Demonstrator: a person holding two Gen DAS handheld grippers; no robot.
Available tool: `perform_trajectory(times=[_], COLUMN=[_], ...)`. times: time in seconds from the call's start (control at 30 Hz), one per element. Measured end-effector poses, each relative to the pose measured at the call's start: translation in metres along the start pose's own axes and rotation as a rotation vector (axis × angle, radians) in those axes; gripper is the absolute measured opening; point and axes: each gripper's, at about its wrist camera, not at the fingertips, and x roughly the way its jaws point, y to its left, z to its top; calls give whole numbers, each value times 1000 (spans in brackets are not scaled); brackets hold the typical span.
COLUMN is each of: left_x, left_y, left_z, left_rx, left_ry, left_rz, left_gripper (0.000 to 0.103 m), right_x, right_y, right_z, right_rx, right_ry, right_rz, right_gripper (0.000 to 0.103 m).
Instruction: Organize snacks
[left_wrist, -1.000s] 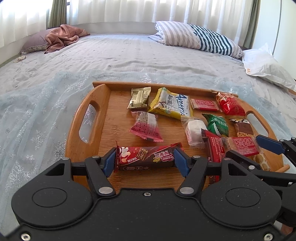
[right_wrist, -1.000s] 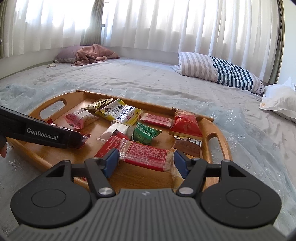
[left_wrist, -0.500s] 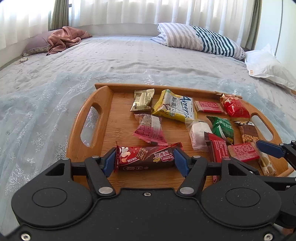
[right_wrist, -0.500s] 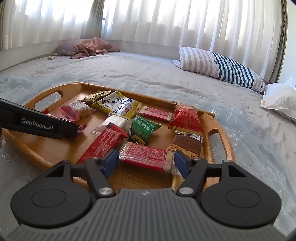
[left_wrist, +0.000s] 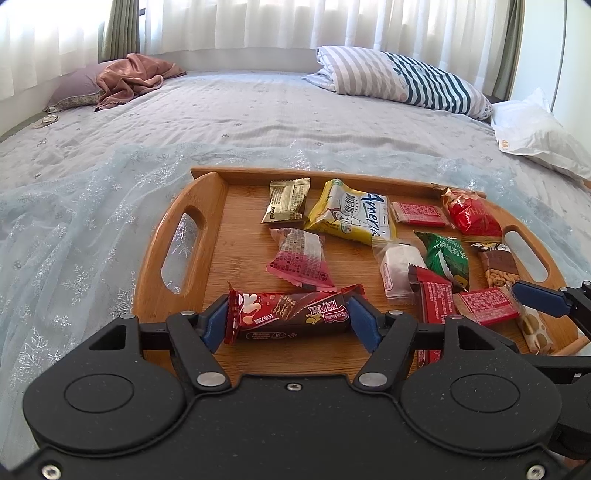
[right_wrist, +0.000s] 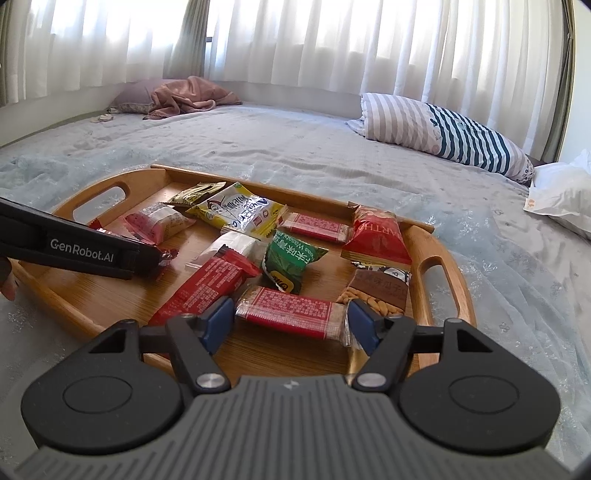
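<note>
Gripping a red-and-brown chocolate bar by its two ends, the left gripper is hovering over the near edge of the wooden tray, its blue pads pressing on the wrapper's crimped ends. The right gripper is clamping a flat red bar with a clear end the same way, lengthwise between its blue pads, near the tray's near right corner; in the left wrist view one of its blue fingertips is showing at that bar's end.

Other snacks are lying loose on the tray. A pink-and-clear packet is resting just beyond the chocolate bar, with a gold wrapper and a yellow-and-white bag toward the far edge. A white cake in clear film, a long red packet and a green wasabi-pea pouch are crowding the middle, touching or overlapping. Another flat red bar is sitting by the far edge, a red bag is lying in the far right corner, and a brown nut packet is lying beside the right handle slot.

The tray is sitting on a pale blue bedspread, with a striped pillow well beyond it.
</note>
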Motion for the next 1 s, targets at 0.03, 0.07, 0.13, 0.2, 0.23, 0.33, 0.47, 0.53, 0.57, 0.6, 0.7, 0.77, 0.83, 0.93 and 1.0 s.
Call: perform_trajectory(times=[0.03, 0.07, 0.13, 0.2, 0.23, 0.33, 0.47, 0.53, 0.57, 0.6, 0.7, 0.77, 0.83, 0.93, 1.0], left_x=[0, 0, -1, -1, -2, -4, -9, -12, -14, -17, -22, -27, -31, -37, -40], left_y=[0, 1, 1, 1, 1, 1, 1, 0, 0, -1, 0, 0, 0, 0, 1], left_z=[0, 0, 1, 1, 1, 1, 2, 3, 3, 3, 4, 4, 4, 4, 3], left_rx=[-1, -3, -2, -3, -4, -5, -2, 1, 3, 4, 2, -3, -2, 5, 2], left_ry=[1, 2, 0, -1, -1, -6, -17, -21, -25, -28, -37, -43, -50, -54, -51], left_rz=[0, 2, 6, 8, 7, 6, 9, 12, 14, 16, 16, 16, 21, 23, 22], left_gripper=[68, 69, 71, 72, 73, 79, 87, 90, 92, 94, 97, 98, 99, 101, 101], right_x=[-1, -1, -3, -4, -4, -7, -11, -13, -14, -15, -19, -21, -24, -28, -31], right_y=[0, 0, 0, 1, 1, 1, 2, 2, 1, 1, -2, -4, -7, -11, -13], right_z=[1, 1, 1, 2, 2, 3, 4, 4, 5, 5, 5, 5, 6, 7, 7], right_rx=[1, 1, 1, 2, 3, 2, 3, 6, 10, 14, 29, 42, 59, 89, 109], right_ry=[-2, -4, -7, -9, -11, -18, -26, -29, -31, -33, -38, -43, -46, -50, -56], right_rz=[1, 2, 0, 0, 1, -1, -5, -8, -10, -13, -22, -33, -40, -52, -60], right_gripper=[80, 80, 81, 82, 82, 84, 86, 88, 88, 88, 90, 91, 92, 95, 96])
